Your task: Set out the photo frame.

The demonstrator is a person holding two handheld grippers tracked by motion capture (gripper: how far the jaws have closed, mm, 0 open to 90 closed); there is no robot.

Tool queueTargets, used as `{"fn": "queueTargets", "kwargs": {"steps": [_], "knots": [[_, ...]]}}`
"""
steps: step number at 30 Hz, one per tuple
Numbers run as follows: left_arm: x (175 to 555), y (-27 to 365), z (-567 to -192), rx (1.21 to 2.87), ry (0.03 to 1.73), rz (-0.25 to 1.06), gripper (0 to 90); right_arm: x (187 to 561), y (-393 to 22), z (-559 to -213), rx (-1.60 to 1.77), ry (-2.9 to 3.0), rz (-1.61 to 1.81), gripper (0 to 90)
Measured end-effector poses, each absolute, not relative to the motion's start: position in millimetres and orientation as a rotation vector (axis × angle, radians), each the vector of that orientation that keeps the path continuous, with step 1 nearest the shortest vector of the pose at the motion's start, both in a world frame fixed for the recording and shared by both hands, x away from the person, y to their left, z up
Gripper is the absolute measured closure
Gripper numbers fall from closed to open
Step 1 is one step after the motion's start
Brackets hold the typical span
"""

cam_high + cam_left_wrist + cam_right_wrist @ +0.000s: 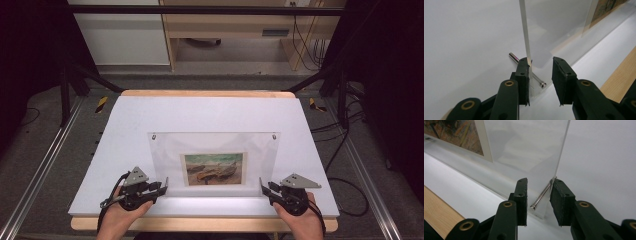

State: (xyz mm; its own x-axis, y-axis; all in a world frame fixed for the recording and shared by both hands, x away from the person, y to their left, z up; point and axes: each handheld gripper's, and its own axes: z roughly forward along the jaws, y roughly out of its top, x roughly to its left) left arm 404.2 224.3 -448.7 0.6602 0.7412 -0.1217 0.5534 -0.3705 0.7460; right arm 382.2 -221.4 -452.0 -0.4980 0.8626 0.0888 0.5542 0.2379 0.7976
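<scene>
Two grippers flank a clear acrylic frame [214,159] standing upright near the front of a white board [210,112]. Left gripper [162,186] and right gripper [264,187] each straddle a lower corner with a steel pin [513,57], jaws apart. Grey floor and pale wooden furniture lie beyond.

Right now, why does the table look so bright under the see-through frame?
In the high view, light glares off the white table top just below the clear acrylic picture frame. In the left gripper view, the frame's far end goes soft and blurry. In the right gripper view, pale reflections cloud the clear sheet.
</scene>
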Motion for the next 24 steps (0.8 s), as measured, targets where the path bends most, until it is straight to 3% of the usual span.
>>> {"fn": "queueTargets", "kwargs": {"steps": [24], "knots": [[403.7, 223.8, -449.4, 2.082, 0.989, 0.298, 65.0, 381.3, -222.6, -453.0, 1.305, 2.167, 1.146, 67.0]]}}
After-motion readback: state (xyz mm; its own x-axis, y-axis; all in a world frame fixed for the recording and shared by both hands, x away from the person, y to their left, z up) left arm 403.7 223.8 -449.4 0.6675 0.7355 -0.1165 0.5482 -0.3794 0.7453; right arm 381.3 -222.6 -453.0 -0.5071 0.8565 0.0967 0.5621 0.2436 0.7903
